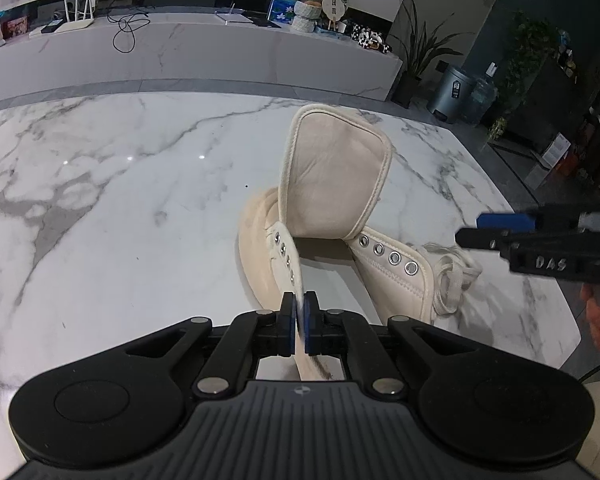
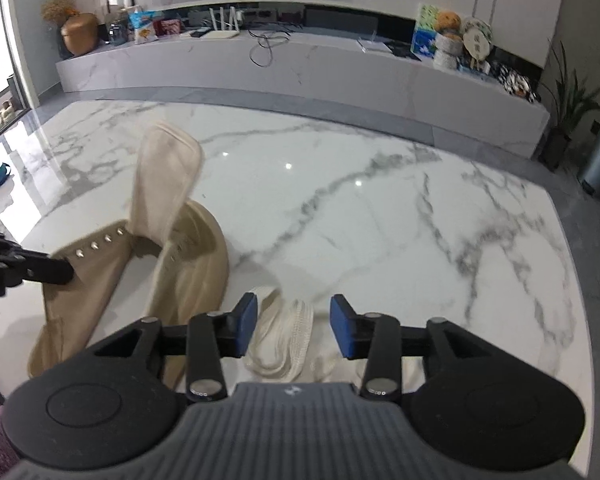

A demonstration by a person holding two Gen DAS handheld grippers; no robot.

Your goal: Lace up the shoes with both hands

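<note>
Left wrist view: at bottom centre the left gripper [image 1: 299, 322] has its blue-padded jaws pinched narrow on the near edge of the shoe's left eyelet flap. The cream canvas shoe [image 1: 332, 208] lies mid-frame on a glossy white tabletop [image 1: 100, 200] veined in grey, its padded tongue [image 1: 338, 172] standing up and steel eyelets [image 1: 386, 254] lining both flaps. A loose pile of flat white lace [image 1: 450, 280] lies on the tabletop just right of the shoe. The right gripper [image 1: 484, 230] enters at the right edge. Behind runs a long marble shelf [image 1: 220, 52] with a router, cables and a teddy bear.

Right wrist view: the right gripper [image 2: 293, 326] shows its jaws wide at bottom centre, above the woven lace [image 2: 296, 328] on the tabletop [image 2: 380, 220]. The shoe [image 2: 172, 248], blurred, sits at left, where the left gripper's [image 2: 66, 272] black tip meets its flap.
</note>
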